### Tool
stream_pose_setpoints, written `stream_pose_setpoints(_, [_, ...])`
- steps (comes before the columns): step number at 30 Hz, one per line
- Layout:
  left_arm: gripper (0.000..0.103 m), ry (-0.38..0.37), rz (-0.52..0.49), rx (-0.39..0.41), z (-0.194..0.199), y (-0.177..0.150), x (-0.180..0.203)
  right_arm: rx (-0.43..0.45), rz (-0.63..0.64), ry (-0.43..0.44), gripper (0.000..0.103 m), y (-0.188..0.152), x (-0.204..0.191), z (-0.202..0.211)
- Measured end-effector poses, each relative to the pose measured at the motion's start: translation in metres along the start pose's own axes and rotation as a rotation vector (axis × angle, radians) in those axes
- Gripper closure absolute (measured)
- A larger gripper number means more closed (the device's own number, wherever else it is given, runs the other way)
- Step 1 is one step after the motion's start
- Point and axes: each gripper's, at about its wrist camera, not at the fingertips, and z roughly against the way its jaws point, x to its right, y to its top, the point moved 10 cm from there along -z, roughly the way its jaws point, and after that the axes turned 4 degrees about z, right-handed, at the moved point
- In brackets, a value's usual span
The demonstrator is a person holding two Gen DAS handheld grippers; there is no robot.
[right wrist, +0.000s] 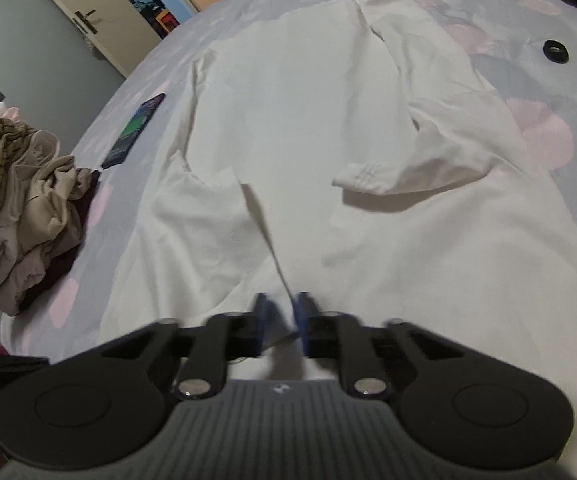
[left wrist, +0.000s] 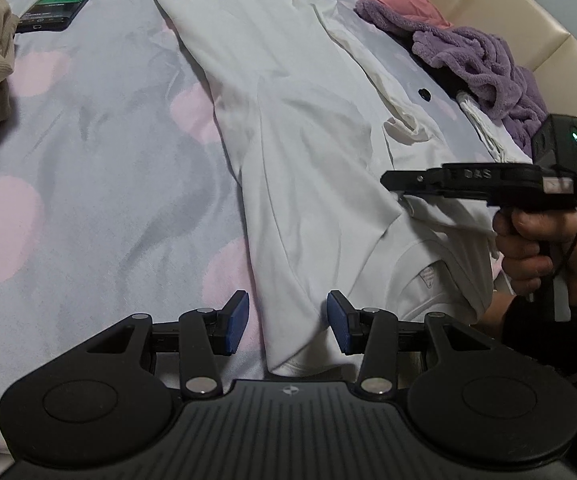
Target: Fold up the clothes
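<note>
the thin, limp white cotton t-shirt [right wrist: 296, 128] lies spread on the pink-dotted grey bedsheet [left wrist: 88, 168], right tongs [right wrist: 282, 320] pinching a raised fold near its collar, left tongs [left wrist: 287, 322] open astride its shoulder edge, best gripped at seams.

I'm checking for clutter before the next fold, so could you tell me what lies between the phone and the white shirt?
Only bare dotted bedsheet; in both views nothing sits between phone and white shirt.
</note>
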Motion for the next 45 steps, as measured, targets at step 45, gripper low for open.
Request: stream_pose_setpoints(45, [0.057, -0.003, -0.196, -0.083, -0.013, -0.032, 0.039, 0.126, -0.026, -0.175, 0.091, 0.055, 0.061, 0.045])
